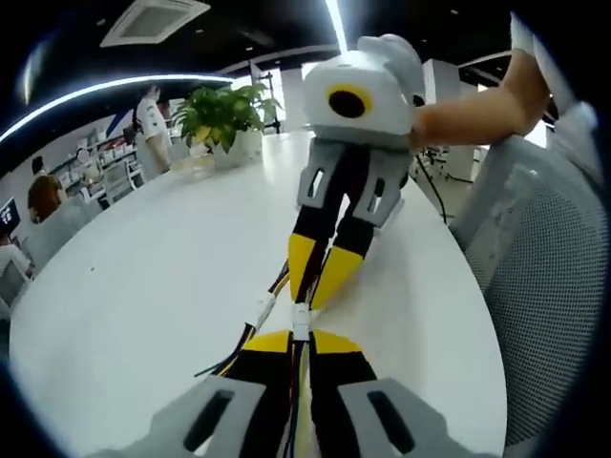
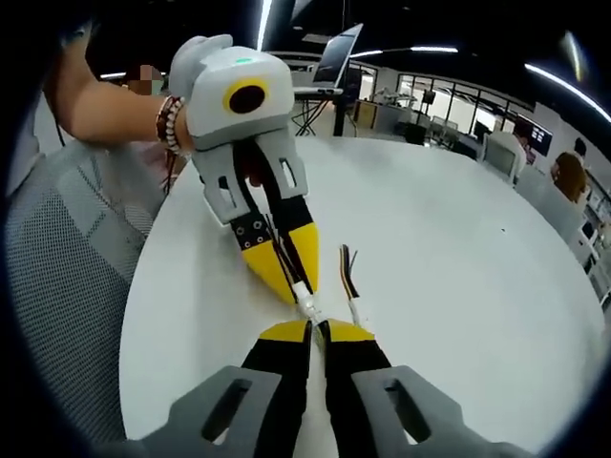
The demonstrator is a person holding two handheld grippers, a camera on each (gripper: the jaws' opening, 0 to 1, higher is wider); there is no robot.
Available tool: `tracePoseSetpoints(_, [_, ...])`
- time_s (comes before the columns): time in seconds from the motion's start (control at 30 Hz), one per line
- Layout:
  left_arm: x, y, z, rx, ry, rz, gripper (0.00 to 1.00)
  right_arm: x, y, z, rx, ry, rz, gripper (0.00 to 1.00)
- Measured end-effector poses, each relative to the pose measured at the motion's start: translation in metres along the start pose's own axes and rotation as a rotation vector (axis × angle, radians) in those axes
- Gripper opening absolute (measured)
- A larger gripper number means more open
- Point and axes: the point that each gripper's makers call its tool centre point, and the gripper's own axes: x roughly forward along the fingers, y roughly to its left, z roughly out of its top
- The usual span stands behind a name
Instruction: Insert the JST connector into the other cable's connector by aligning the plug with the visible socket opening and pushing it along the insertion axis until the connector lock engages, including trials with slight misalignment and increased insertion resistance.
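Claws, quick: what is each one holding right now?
Left claw: closed on its cable connector.
Right claw: closed on the other connector.

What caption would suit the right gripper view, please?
Two grippers meet tip to tip, mating white connectors above a white table.

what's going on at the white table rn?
A person holds a tool in each hand and brings two cable ends together over the white table. The left tool and right tool, both shut, meet tip to tip at the small white connectors. Whether the lock has engaged can't be seen.
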Motion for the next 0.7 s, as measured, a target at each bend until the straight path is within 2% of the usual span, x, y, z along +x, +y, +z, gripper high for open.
tracePoseSetpoints(0.4, [0.002,0.003,0.005,-0.023,-0.02,0.025,0.0,-0.004,-0.007,-0.003,0.05,-0.039,-0.012,0.02])
tracePoseSetpoints(0.5, [0.002,0.006,0.005,-0.034,-0.018,0.039,0.0,-0.002,-0.011,-0.008,0.037,-0.01,-0.044,0.03])
tracePoseSetpoints(0.7, [-0.001,0.016,-0.007,-0.061,0.024,0.08,0.05,0.003,-0.011,-0.016,0.046,0.024,-0.055,0.03])
